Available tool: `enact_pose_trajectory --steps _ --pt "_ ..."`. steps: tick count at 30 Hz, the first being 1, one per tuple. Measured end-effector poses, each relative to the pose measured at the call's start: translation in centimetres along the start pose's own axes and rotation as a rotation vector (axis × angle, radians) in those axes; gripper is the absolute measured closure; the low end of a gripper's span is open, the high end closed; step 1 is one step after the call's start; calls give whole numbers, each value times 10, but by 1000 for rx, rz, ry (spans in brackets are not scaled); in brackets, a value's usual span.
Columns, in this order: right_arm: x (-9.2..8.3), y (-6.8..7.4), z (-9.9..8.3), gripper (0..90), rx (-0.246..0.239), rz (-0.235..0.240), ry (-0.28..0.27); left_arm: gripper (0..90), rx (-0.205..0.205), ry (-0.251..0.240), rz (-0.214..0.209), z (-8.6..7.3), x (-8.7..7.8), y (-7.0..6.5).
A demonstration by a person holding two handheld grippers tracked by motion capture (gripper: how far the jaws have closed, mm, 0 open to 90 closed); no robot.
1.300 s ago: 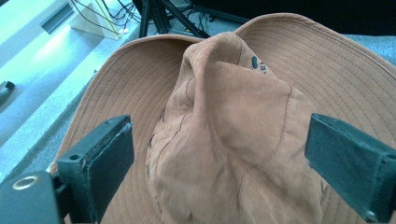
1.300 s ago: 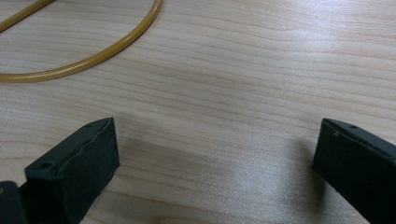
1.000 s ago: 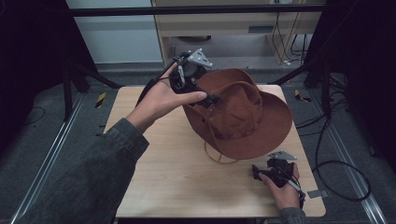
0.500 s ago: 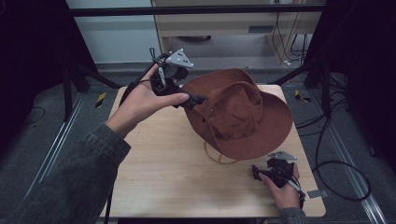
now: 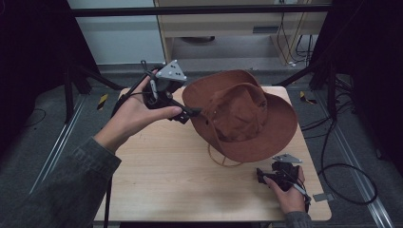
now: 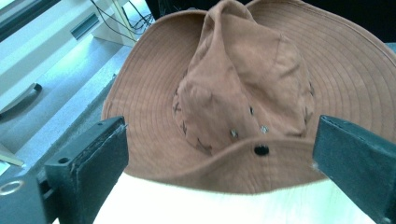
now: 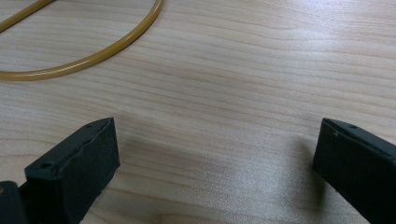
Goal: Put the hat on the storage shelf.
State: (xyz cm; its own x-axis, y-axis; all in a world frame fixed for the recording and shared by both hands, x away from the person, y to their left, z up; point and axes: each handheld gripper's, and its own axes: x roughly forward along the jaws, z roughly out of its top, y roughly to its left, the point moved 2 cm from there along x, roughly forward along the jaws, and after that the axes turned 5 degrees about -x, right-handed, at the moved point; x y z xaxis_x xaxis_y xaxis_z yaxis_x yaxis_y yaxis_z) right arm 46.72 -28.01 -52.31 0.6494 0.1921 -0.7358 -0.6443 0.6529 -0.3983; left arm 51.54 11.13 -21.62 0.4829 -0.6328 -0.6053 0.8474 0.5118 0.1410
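Brown hat [image 5: 242, 118] on worktop [image 5: 161, 175], far-right side, left hand-held gripper [image 5: 192, 113] raised just beside its left brim, jaws spread wide, holding nothing, right hand-held gripper [image 5: 260, 176] released, low near the front brim and yellow cord [image 7: 93, 53].

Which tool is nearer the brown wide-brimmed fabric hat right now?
Left. The left tool sits at the brown wide-brimmed fabric hat, jaws open at its brim edge. The right tool rests on the table beyond the near brim.

The left claw [image 5: 192, 113] has drawn back leftward off the hat [image 5: 240, 116], jaws now apart.
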Motion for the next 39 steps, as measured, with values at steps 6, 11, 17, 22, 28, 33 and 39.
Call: enact_pose_trajectory --steps 6,11,17,22,28,33,39 --pt "0 3 0 5 27 3 -1 43 -26 -18 10 -19 -13 1" --pt "0 3 0 5 19 7 0 38 -31 -15 11 -36 -20 -1" --pt "0 2 0 5 4 0 -1 37 -44 -11 15 -53 -22 0" --pt "1 1 0 5 2 -5 -7 36 -48 9 20 -70 -21 1" --pt "1 1 0 5 1 -5 -8 35 -63 27 19 -87 -18 2" --pt "0 1 0 5 3 -6 -6 35 -70 60 16 -105 -10 1" --pt "1 1 0 5 0 -5 -9 36 -88 103 18 -125 -2 4"
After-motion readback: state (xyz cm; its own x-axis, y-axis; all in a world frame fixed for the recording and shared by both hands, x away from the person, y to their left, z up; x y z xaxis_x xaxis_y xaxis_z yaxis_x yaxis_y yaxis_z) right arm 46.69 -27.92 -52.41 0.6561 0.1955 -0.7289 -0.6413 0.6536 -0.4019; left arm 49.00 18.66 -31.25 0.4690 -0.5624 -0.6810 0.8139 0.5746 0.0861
